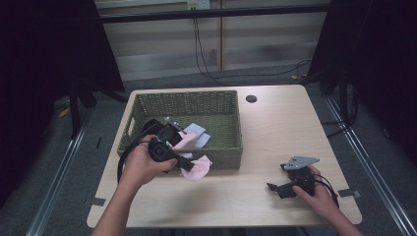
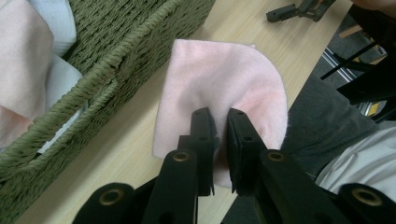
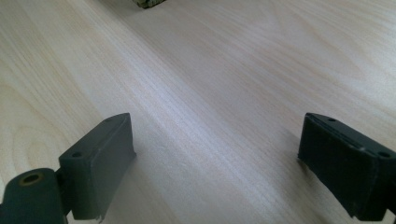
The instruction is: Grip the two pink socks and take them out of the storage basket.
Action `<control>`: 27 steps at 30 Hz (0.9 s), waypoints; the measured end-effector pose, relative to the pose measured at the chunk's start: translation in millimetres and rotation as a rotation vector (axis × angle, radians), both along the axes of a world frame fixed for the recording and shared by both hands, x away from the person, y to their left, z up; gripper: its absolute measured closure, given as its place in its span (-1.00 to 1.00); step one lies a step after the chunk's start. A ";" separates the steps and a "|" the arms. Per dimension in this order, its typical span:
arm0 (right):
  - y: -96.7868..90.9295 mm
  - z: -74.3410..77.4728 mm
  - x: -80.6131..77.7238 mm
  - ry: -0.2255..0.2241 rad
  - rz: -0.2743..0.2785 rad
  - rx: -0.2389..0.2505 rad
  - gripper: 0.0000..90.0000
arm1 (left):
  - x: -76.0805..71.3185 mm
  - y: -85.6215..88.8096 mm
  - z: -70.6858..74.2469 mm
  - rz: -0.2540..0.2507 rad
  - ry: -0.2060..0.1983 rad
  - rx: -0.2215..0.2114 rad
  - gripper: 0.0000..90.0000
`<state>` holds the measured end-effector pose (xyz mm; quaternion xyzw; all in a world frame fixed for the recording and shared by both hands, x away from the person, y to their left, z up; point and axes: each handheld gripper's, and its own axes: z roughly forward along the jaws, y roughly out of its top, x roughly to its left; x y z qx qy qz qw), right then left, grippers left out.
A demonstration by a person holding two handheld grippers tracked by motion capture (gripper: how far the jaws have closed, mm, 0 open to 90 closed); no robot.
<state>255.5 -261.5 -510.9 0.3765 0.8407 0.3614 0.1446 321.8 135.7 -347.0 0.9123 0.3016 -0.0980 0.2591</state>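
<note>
My left gripper (image 2: 219,116) is shut on a pink cloth (image 2: 219,84), holding it over the table just outside the front wall of the green woven basket (image 2: 116,60). In the high view the pink cloth (image 1: 199,167) hangs from the left gripper (image 1: 186,164) at the basket's front rim (image 1: 216,152). More cloths lie inside the basket: a pink one (image 1: 184,141) and a light blue one (image 1: 195,132). My right gripper (image 1: 275,188) rests low over the table at the front right, its jaws wide apart with bare wood between them (image 3: 215,140).
A small dark round hole (image 1: 251,99) sits in the light wooden table (image 1: 275,132) behind the basket's right corner. Black cables run across the floor beyond the table. A grey sleeve and white cloth of the person (image 2: 355,154) lie past the table edge.
</note>
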 end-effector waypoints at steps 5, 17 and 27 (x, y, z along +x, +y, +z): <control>0.0 0.0 0.0 0.000 0.000 0.000 -0.78 | -1.6 -1.1 -10.5 0.002 0.006 0.000 0.82; 0.0 0.0 0.0 0.000 0.000 0.000 -0.78 | -4.4 -9.1 -34.6 -0.009 0.025 0.003 0.78; 0.0 0.0 0.0 0.000 0.000 0.000 -0.78 | -6.1 -11.8 -20.4 -0.035 0.000 -0.039 0.36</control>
